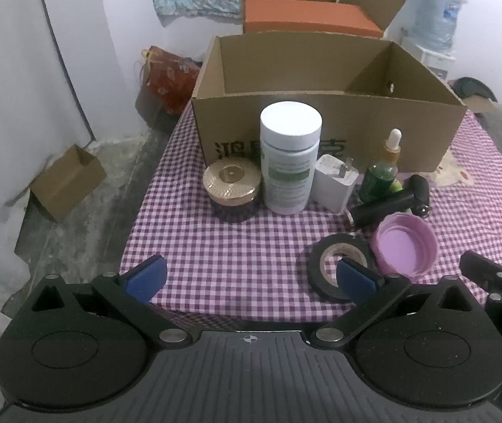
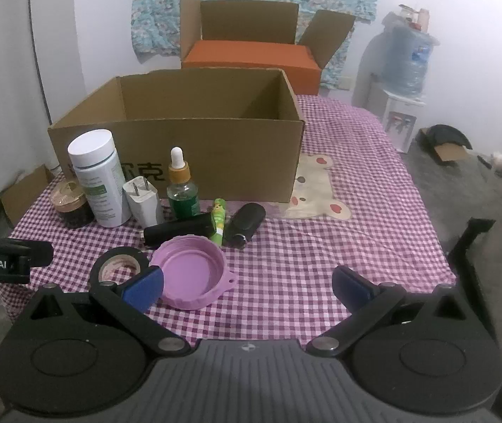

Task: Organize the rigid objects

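Observation:
An open cardboard box (image 1: 321, 130) (image 2: 215, 148) stands at the back of the checked table. In front of it stand a white bottle (image 1: 290, 162) (image 2: 97, 179), a gold-lidded jar (image 1: 233, 188) (image 2: 72, 206), a white charger (image 1: 333, 183) (image 2: 141, 197) and a green dropper bottle (image 1: 383, 172) (image 2: 182, 190). Nearer lie a black tube (image 1: 388, 206) (image 2: 180, 231), a roll of black tape (image 1: 335, 264) (image 2: 118, 264) and a purple lid (image 1: 406, 243) (image 2: 194, 271). My left gripper (image 1: 251, 278) and right gripper (image 2: 247, 283) hang open above the table's near edge, holding nothing.
A small green stick (image 2: 218, 220) and a black cylinder (image 2: 245, 224) lie by the tube. Behind the table stands a second carton with an orange box (image 2: 251, 63). A small carton (image 1: 69, 179) sits on the floor at left, a water dispenser (image 2: 404, 67) at right.

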Demonstrator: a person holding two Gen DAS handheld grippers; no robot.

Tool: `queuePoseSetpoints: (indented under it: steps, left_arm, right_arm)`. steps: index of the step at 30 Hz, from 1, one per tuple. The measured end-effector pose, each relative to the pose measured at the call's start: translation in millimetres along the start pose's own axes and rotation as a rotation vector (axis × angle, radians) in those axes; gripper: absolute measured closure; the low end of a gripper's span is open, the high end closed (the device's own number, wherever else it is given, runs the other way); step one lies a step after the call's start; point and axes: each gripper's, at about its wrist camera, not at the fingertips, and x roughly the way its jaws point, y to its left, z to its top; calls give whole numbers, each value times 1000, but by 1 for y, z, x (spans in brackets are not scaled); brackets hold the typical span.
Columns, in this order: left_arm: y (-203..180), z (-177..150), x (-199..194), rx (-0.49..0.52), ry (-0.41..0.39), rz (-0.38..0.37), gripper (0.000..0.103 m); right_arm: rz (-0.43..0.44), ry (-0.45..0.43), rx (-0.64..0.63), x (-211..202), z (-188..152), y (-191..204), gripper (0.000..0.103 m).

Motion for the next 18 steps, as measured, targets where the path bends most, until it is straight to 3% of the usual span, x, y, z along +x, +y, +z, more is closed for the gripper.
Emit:
queuePoseSetpoints:
  steps: [18]
  left_arm:
    - [-4,0,-3,4,1,-2,0]
  right_arm:
    - [-3,-5,8,-5,-1,-4,0]
